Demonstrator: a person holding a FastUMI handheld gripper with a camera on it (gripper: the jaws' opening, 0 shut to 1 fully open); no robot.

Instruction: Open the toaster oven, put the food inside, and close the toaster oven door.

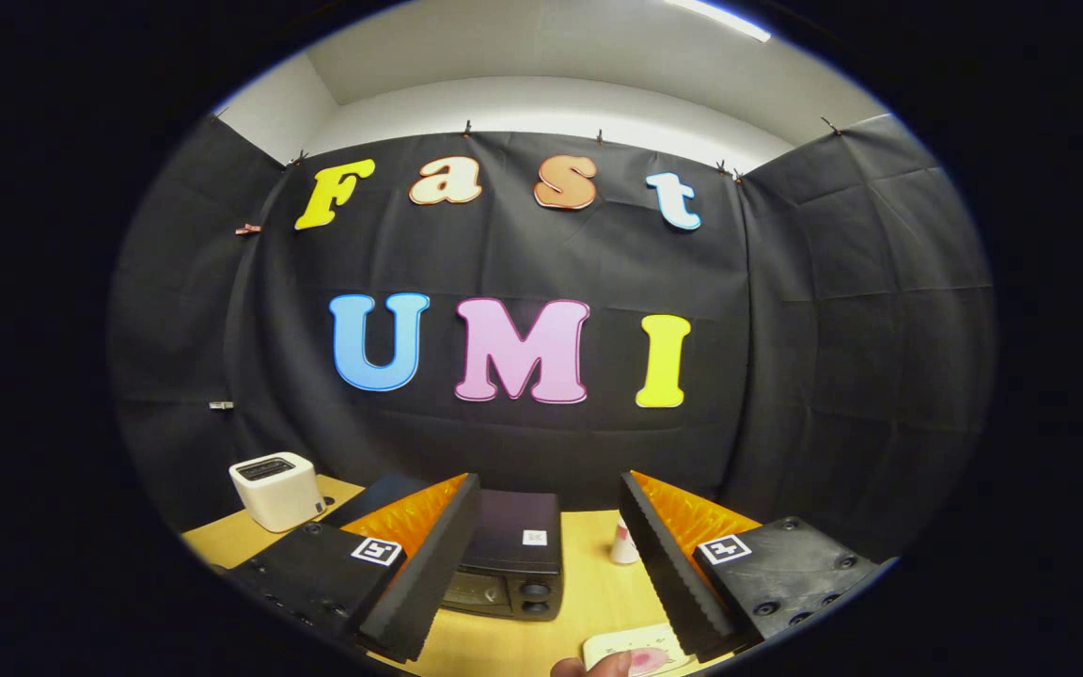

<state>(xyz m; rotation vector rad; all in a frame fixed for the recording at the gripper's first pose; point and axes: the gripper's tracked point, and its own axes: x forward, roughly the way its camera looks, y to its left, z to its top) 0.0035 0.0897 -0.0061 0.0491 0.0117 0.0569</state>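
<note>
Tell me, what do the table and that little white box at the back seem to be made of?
The table looks like pale wood or a wood-look laminate: a smooth, matt, yellowish top. The white box seems to be glossy plastic, with rounded corners and a soft sheen. The gripper hangs open above the black toaster oven.

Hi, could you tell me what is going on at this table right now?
A person is holding the hand-held gripper above a wooden table, with its fingers spread open and nothing between them. Ahead, partly behind one finger, sits a black toaster oven; whether its door is open cannot be told from here. A white toaster stands off to the side by the wall, and a small white cup is near the other finger. A hand is beside a pale plate with pink food close below the gripper.
</note>
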